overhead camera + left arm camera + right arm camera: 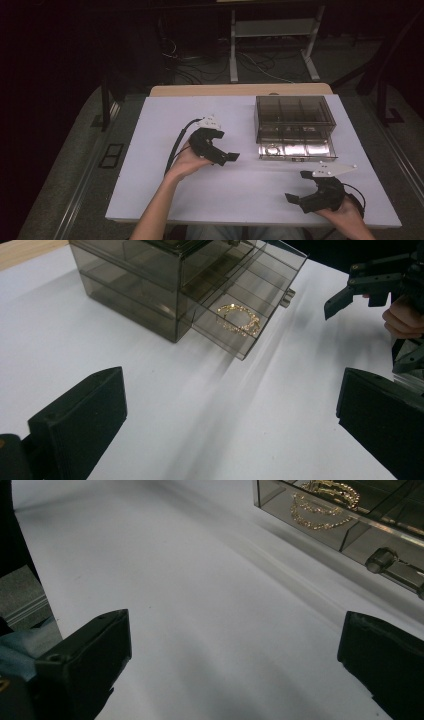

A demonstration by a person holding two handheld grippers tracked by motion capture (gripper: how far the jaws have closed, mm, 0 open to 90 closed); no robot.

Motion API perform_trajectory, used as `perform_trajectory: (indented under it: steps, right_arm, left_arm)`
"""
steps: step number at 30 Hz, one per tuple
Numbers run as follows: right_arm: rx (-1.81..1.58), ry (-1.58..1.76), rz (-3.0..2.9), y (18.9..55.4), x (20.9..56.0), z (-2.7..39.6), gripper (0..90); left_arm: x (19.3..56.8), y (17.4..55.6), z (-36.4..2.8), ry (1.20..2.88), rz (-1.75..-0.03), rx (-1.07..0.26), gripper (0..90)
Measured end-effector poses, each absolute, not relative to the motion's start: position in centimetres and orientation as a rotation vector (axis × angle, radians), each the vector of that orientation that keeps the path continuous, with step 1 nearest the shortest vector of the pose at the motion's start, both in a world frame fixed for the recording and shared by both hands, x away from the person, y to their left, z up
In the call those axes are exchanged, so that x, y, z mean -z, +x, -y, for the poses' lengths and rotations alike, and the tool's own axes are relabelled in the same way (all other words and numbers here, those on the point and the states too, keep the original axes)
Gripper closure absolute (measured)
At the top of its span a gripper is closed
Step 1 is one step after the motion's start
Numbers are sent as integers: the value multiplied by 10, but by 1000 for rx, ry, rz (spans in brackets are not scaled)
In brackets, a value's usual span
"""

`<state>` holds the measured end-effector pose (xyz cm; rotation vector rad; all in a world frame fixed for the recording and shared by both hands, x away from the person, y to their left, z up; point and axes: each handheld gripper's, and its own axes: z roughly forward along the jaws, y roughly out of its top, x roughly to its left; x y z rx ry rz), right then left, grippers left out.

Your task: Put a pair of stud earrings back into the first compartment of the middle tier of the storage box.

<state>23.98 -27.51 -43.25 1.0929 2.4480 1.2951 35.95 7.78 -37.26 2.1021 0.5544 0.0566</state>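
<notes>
A smoky clear drawer box (292, 117) stands on the white table at the back right, its bottom drawer (296, 149) pulled out toward me. A gold bracelet (239, 319) (325, 502) (272, 149) lies in the drawer's left compartment. My left gripper (227, 159) hovers left of the drawer, pointing right, open and empty. My right gripper (296, 199) sits near the front right edge, pointing left, open with nothing between its jaws. The drawer's clear knob (382, 560) is visible in the right gripper view.
The white table top (165, 185) has free room at the left and front. A wooden strip (240, 90) runs along the far edge. Beyond it stand a white frame's legs (233, 55) and loose cables on the floor.
</notes>
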Motion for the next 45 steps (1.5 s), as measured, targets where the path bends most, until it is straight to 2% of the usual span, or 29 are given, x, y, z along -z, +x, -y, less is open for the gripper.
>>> perform_trajectory:
  steps: [30,45]
  right_arm:
    - [-1290,1101,-2456,239,433,275,2]
    - [-1289,1099,-2460,239,433,274,2]
  left_arm:
    - [409,321,-132,2013,-678,-110,0]
    - [427,284,-168,1903,-764,-182,0]
